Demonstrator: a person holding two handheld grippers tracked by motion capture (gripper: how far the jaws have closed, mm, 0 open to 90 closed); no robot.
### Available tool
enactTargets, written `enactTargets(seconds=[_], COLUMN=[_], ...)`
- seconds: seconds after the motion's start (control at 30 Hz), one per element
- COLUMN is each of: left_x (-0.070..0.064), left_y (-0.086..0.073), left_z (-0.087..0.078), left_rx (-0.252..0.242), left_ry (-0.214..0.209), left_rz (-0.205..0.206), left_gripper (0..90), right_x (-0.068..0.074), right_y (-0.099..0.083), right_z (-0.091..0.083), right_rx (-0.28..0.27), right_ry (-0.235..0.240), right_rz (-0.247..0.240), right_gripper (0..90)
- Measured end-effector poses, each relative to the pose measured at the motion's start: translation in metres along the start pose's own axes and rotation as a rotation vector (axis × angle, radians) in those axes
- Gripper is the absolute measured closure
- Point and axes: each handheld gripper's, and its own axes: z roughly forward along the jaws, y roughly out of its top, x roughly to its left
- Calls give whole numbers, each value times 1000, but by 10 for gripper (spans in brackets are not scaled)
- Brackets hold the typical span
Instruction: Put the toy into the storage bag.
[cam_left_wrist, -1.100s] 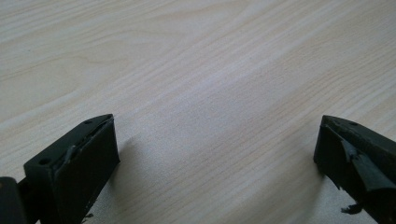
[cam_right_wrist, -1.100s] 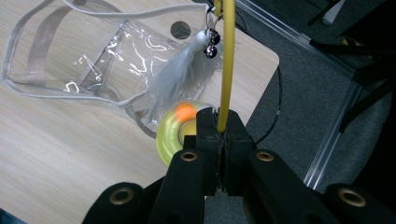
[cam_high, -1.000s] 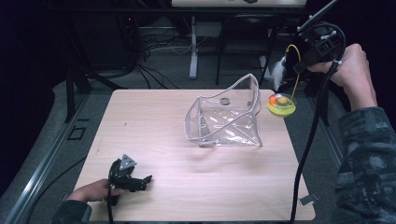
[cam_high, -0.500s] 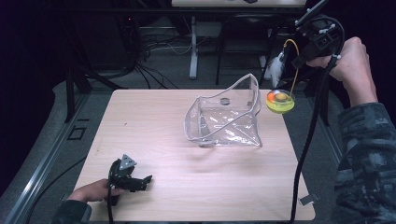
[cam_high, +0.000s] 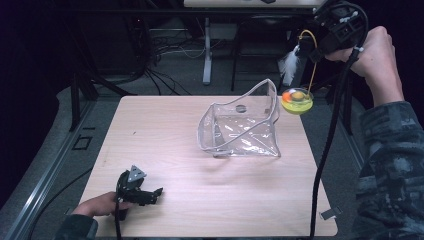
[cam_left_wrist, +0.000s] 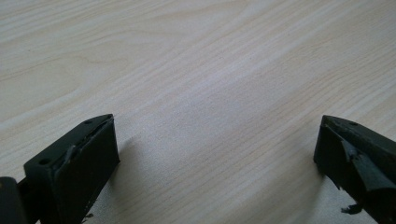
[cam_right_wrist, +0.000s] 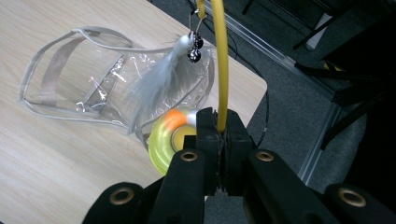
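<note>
Pale wood table (cam_high: 165, 135): my left gripper (cam_high: 150, 194) rests spread wide. Right gripper (cam_right_wrist: 223, 128) pinches yellow wand toy with white feather (cam_right_wrist: 219, 60), raised beside clear plastic bag (cam_high: 242, 125).

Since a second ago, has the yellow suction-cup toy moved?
Yes. The yellow suction-cup toy, held by the right gripper, has risen slightly and drifted left toward the clear bag.

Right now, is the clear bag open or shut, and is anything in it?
Open and apparently empty: the bag lies on the table with its mouth gaping, wood showing through. The toy hangs beside it from the right gripper.
</note>
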Motion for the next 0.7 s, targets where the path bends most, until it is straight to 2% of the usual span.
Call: enactTargets(seconds=[0.37,0.7], left_x=[0,0], left_y=[0,0], left_z=[0,0], left_rx=[0,0], left_ry=[0,0], left_rz=[0,0], left_gripper=[0,0], right_x=[16,36], right_y=[21,39], right_z=[-3,5], right_rx=[-8,-12], right_ry=[-2,20], right_rz=[-39,-83], right_gripper=[883,882])
